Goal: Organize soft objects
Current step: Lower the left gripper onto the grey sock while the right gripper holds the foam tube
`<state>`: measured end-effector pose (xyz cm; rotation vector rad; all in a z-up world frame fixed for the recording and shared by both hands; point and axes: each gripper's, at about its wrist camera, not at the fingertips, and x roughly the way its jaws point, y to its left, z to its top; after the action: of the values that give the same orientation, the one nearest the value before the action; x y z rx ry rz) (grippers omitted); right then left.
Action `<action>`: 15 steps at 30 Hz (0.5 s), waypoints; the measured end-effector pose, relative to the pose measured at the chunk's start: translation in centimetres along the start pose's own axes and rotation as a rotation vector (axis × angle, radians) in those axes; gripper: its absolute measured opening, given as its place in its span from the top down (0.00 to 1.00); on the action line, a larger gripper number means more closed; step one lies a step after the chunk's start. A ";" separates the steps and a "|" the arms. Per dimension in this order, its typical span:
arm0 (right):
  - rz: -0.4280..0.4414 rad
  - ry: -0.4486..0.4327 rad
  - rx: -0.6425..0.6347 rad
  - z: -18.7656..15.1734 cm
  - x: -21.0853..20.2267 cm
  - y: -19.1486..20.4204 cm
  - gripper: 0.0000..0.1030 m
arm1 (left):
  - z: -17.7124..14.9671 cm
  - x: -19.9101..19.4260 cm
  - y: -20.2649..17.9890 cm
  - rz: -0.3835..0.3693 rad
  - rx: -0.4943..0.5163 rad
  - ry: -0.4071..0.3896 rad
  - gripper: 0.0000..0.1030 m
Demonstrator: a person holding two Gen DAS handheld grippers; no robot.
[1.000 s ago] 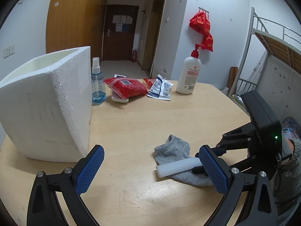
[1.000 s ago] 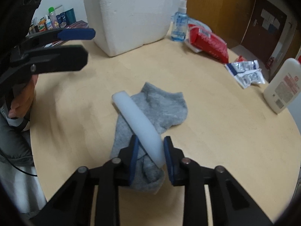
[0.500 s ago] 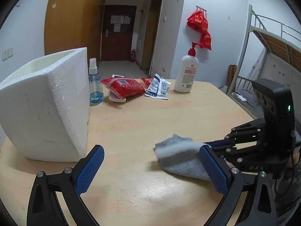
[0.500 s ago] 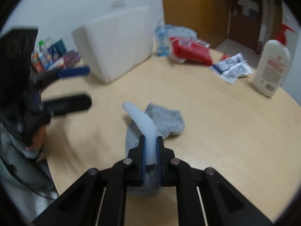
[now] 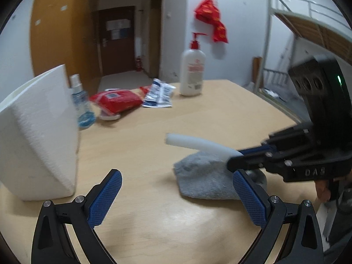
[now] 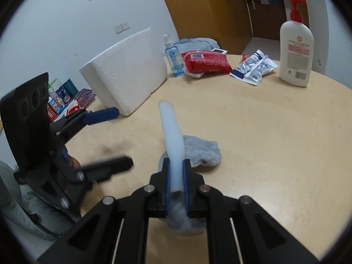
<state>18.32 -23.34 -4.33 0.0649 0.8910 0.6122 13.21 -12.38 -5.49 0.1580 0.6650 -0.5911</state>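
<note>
Pinching a white foam strip [image 6: 171,136], the right gripper [image 6: 175,183] has its blue pads pressed tight on the strip's near end; the far end sticks out above the table [image 6: 275,143]. A grey sock [image 5: 202,180] lies on the wood under the strip. The left gripper [image 5: 176,200] hangs near the sock with fingers spread wide and nothing between them. A foam box [image 5: 37,132] stands to the left, well apart from the sock.

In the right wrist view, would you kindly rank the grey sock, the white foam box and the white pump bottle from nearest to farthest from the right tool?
1. Grey sock: directly beneath the right tool.
2. White foam box: ahead, on the left.
3. White pump bottle: far right of the table.
</note>
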 end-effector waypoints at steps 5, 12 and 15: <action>0.000 -0.001 0.004 -0.2 -0.4 -0.2 0.88 | -0.2 1.2 -1.3 -0.078 0.066 0.049 0.02; 0.019 -0.008 0.020 -0.4 -0.5 -0.4 0.88 | 0.0 3.1 -1.7 -0.119 0.072 0.106 0.10; 0.029 -0.010 0.026 -0.5 -0.6 -0.5 0.88 | -0.1 3.9 -1.8 -0.150 0.076 0.146 0.24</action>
<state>17.88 -24.13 -4.38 0.1044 0.8894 0.6271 14.58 -15.69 -7.94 0.2253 0.8013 -0.7544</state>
